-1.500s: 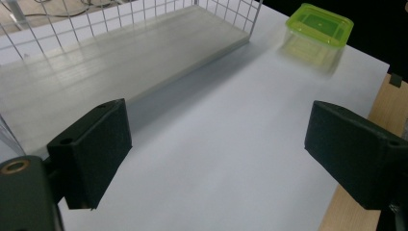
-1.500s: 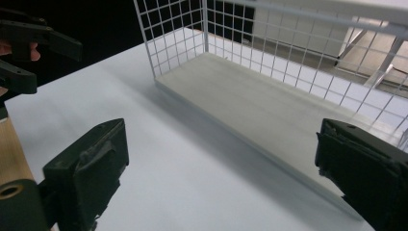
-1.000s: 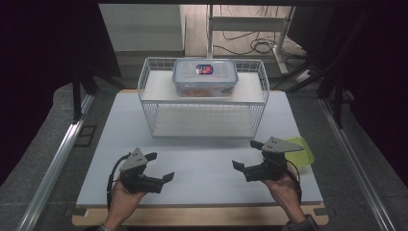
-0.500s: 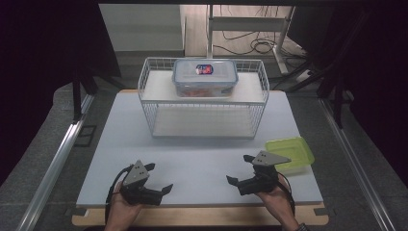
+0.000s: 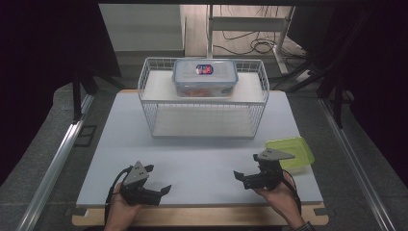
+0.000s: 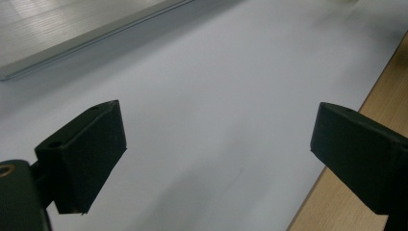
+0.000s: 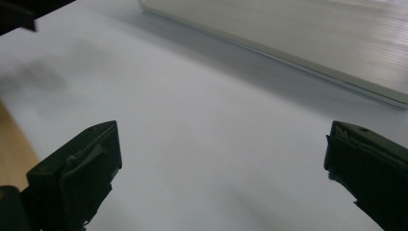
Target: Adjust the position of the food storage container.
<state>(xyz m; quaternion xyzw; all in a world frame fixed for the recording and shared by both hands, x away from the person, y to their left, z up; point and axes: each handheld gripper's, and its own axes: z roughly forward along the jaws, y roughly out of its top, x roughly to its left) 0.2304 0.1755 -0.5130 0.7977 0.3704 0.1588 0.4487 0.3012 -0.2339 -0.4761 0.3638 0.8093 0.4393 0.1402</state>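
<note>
Grippers drawn back to near edge

Both grippers had pulled toward the person since earlier. Left gripper [image 5: 161, 184] and right gripper [image 5: 239, 175] gaped, empty, low over table [image 5: 202, 159]. Green lid [image 5: 292, 151] lay just beside right gripper, likely staged for pickup.

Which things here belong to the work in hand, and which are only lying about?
In the work:
- green lid, beside the right gripper
- left gripper, open, empty

Lying about:
- clear lidded box on top of the wire rack
- cables on the floor
</note>
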